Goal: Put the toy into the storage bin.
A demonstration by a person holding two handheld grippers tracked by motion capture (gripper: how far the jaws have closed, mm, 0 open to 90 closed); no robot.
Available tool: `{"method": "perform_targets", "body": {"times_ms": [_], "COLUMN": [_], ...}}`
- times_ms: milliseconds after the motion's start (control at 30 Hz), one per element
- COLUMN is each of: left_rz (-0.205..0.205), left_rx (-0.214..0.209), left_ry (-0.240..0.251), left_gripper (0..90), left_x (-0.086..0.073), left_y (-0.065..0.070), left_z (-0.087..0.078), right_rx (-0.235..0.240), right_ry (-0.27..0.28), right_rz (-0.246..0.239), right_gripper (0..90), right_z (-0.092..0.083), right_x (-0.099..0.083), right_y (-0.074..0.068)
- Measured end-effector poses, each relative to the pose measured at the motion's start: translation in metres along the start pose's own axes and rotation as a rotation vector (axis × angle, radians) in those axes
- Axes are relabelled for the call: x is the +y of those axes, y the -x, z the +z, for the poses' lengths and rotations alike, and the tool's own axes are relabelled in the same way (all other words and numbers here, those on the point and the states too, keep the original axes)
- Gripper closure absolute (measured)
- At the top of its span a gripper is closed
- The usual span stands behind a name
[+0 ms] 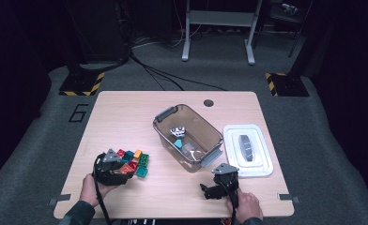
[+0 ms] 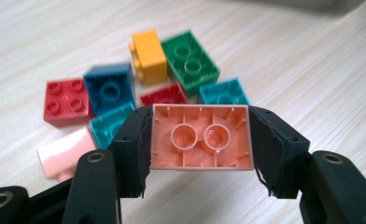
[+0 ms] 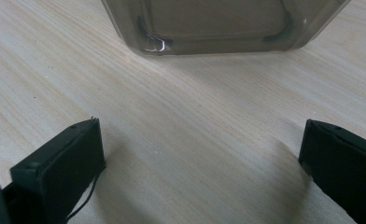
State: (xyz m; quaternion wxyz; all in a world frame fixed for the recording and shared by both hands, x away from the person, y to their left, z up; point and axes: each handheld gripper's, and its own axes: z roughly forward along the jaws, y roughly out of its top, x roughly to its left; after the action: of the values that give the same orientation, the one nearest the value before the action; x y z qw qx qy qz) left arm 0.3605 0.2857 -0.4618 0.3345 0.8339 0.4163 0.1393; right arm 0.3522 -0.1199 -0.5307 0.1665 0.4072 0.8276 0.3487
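My left gripper [image 2: 202,140] is shut on a salmon-pink brick [image 2: 202,137], hollow underside facing the camera, held a little above the wooden table. Behind it lies a pile of bricks: red [image 2: 66,100], blue [image 2: 109,88], yellow [image 2: 148,56], green [image 2: 190,60], teal [image 2: 223,93] and a pale pink one [image 2: 64,154]. In the high view the left gripper [image 1: 114,168] sits at the pile [image 1: 135,161] near the front left. My right gripper [image 3: 202,158] stands open over bare table, just before a clear smoky bin [image 3: 218,23]. The right gripper [image 1: 217,187] rests front right.
The clear bin [image 1: 165,133] stands mid-table with a few small pieces inside. Its white lid [image 1: 264,159] lies to the right with a dark grey object [image 1: 247,147] on it. A round hole [image 1: 208,102] marks the far table edge.
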Motion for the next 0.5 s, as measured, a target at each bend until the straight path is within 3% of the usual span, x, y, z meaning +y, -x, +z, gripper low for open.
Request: {"method": "perform_targets", "body": {"times_ms": [267,500], "left_rz": [0.019,0.006], "left_rx": [0.008,0.007], "left_ry": [0.006,0.011], "left_gripper": [43.2,43.2], "left_x": [0.023,0.038], "left_y": [0.003,0.002], "left_z": [-0.014,-0.023], "right_rx": [0.002,0.002], "right_ry": [-0.001,-0.001], "right_rz": [-0.009,-0.009], "right_gripper": [0.0,0.0], "right_z": [0.0,0.0], "right_x": [0.0,0.0], "right_y": [0.001,0.001]}}
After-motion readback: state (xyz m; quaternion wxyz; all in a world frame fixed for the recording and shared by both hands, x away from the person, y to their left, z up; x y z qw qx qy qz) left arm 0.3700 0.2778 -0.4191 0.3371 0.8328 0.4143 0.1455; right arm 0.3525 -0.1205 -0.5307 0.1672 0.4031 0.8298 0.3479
